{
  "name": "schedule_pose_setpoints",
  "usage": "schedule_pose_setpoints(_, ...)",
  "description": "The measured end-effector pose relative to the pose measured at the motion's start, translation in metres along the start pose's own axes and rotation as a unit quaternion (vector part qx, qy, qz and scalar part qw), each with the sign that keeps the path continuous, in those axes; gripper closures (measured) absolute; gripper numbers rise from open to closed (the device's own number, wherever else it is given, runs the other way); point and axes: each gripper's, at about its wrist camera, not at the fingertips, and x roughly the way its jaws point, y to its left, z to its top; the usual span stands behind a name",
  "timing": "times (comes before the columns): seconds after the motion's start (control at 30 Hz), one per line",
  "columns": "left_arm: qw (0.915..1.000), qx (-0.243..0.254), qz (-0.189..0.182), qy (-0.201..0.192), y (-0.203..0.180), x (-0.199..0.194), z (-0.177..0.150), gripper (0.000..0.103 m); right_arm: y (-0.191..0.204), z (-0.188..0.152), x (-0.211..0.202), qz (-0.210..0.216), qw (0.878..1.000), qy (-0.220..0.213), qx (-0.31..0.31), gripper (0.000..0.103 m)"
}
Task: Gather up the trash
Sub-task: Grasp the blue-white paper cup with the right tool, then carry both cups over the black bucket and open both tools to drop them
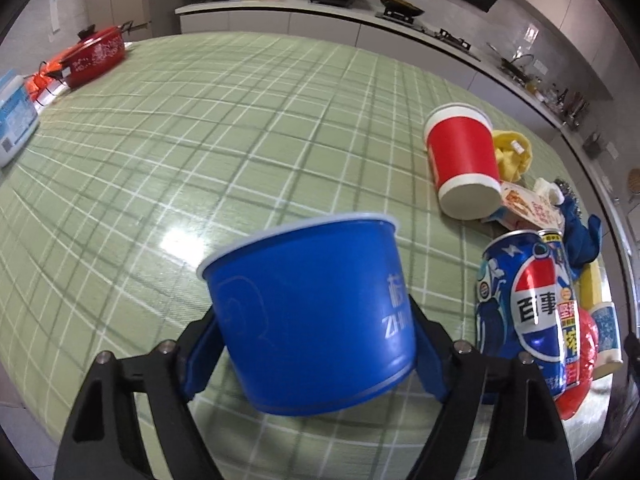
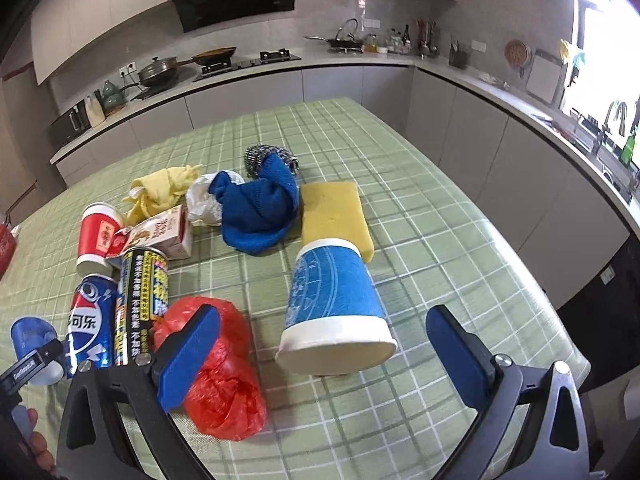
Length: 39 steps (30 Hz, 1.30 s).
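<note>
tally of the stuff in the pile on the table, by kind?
Paper cups: 3 (blue cup, red cup, patterned cup)
Cans: 2 (Pepsi can, yellow-black can)
Cloths: 2 (blue cloth, yellow cloth)
Sponge: 1
Total: 8

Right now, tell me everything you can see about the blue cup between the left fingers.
The blue cup looks like a glossy paper tub with a white rolled rim, faint white line art and lettering, and a pale band near its base. It is upright but tilted, mouth up, over the green checked tablecloth. The left gripper brackets it, blue fingers against both sides. A Pepsi can stands beside it.
</note>
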Motion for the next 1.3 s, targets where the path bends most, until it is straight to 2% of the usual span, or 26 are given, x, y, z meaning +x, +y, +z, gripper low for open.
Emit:
schedule_pose_setpoints(0.3, 0.9983, 0.042, -0.039, -0.006, -0.029, -0.012, -0.006, 0.022, -0.017, 0.004, 0.031, 0.022, 0.999, 0.034, 0.033, 0.000)
schedule_pose_setpoints(0.5, 0.9978, 0.053, -0.036, -0.017, -0.036, -0.020, -0.006, 0.023, -0.019, 0.006, 0.054, 0.041, 0.997, 0.059, 0.041, 0.000)
schedule_pose_setpoints(0.53, 0.9978, 0.052, -0.035, -0.019, -0.038, -0.022, -0.007, 0.023, -0.020, 0.005, 0.057, 0.047, 0.996, 0.063, 0.044, 0.002)
schedule_pose_setpoints(0.6, 0.9979, 0.051, -0.030, -0.025, -0.037, -0.025, -0.007, 0.023, -0.022, 0.004, 0.060, 0.057, 0.995, 0.070, 0.049, 0.018)
schedule_pose_setpoints(0.67, 0.9979, 0.050, -0.025, -0.030, -0.038, -0.028, -0.009, 0.023, -0.024, 0.002, 0.065, 0.064, 0.993, 0.080, 0.051, 0.030)
schedule_pose_setpoints(0.7, 0.9980, 0.050, -0.025, -0.032, -0.038, -0.030, -0.010, 0.023, -0.025, 0.000, 0.067, 0.068, 0.993, 0.085, 0.050, 0.030)
schedule_pose_setpoints(0.83, 0.9979, 0.045, -0.023, -0.039, -0.042, -0.037, -0.013, 0.023, -0.026, -0.001, 0.062, 0.076, 0.993, 0.075, 0.041, 0.037)
schedule_pose_setpoints(1.03, 0.9970, 0.046, -0.018, -0.060, -0.057, -0.057, -0.022, 0.023, -0.033, -0.004, 0.039, 0.098, 0.994, 0.051, 0.016, 0.038)
schedule_pose_setpoints(1.3, 0.9943, 0.056, -0.040, -0.081, -0.109, -0.087, -0.044, 0.023, -0.089, -0.002, 0.010, 0.117, 0.993, 0.023, 0.018, 0.038)
